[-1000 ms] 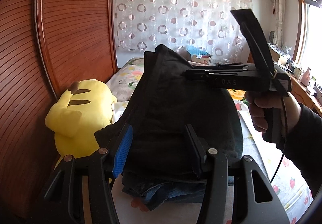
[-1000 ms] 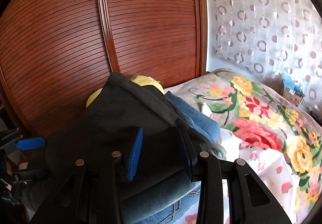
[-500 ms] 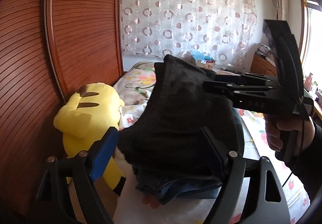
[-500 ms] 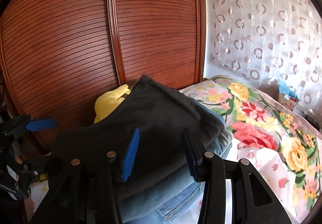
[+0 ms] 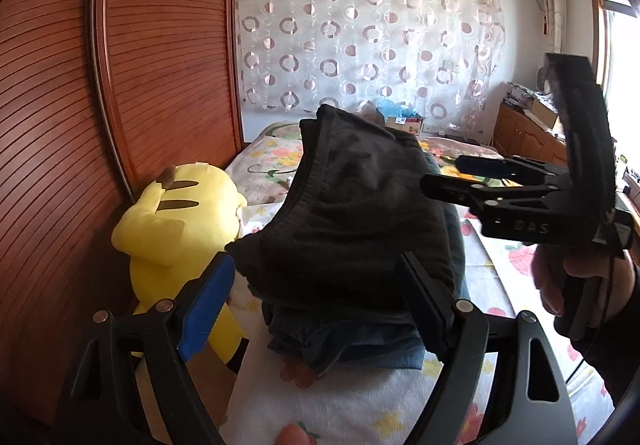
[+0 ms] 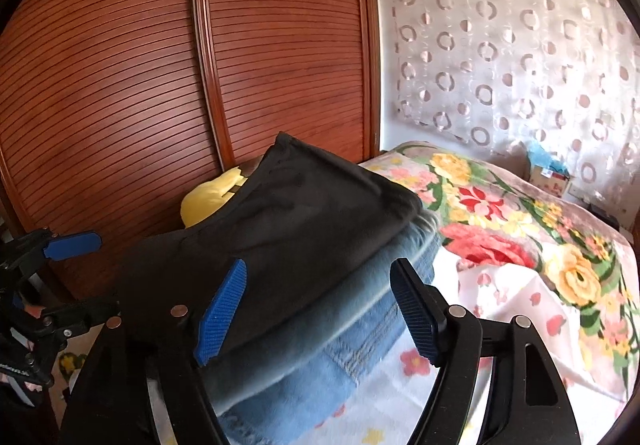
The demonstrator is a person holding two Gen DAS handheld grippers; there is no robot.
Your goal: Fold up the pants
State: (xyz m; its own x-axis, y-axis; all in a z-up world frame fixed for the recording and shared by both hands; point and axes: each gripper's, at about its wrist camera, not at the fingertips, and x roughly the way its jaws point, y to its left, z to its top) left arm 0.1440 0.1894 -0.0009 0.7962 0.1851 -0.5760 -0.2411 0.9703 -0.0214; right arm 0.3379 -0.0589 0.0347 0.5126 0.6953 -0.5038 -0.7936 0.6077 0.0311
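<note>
You had the black pants (image 5: 360,213) folded down to a compact wad, and they sat on top of a stack of folded clothes (image 6: 320,349) (blue denim and a grey-blue layer below) on the bed (image 6: 520,245), near its left edge, just beside the yellow plush toy (image 5: 176,229) and the wooden wardrobe doors (image 6: 260,45). By my reading the folding itself was done and the placing nearly so; what was left was to clear both tools and perhaps square the top piece, since its near-left corner overhung the stack and drooped. The left gripper (image 5: 316,309) had its jaws spread wide, one to each side of the near end of the bundle, gripping nothing; whether a pad brushed the cloth I could not tell. The right gripper (image 6: 324,309) likewise had its jaws released, straddling the near side of the stack, with no cloth pinched between them. In the left wrist view the right tool showed side-on at the right, its tips lying over the far-right part of the pants; contact there was not clear. The bundle's long axis ran from near to far as the left camera saw it, up the bed toward the patterned curtain (image 5: 360,25), with the ribbed band edge along its left side and one corner peaked up at the far end. The top did not lie flat; it sloped down toward the near side.
</note>
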